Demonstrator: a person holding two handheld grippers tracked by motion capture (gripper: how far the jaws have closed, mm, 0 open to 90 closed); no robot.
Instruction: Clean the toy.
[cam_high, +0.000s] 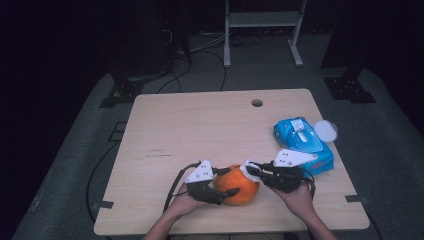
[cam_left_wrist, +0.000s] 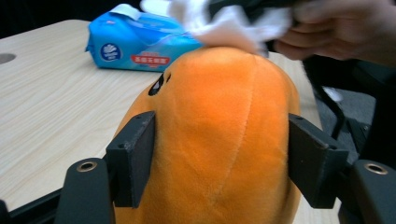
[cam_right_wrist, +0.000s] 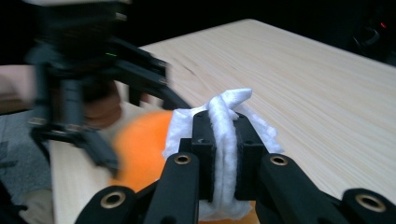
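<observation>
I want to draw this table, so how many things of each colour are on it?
Orange: 1, the plush toy
Blue: 1, the pack of wet wipes
White: 2, the wipe pinched in the right gripper, and the round lid
Total: 4

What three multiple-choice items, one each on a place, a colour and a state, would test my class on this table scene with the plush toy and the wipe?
1. Where does the blue plastic pack of wipes lie?
A. by the table's right edge
B. on the floor
C. under the toy

2. What colour is the round soft plush toy?
A. green
B. orange
C. purple

3. How does the right gripper stand?
A. wide open
B. shut on the white crumpled wipe
C. shut on the pack

Key: 1 A, the high view shows it there; 2 B, its fabric is orange; 3 B, the wipe is pinched between its jaws.
</observation>
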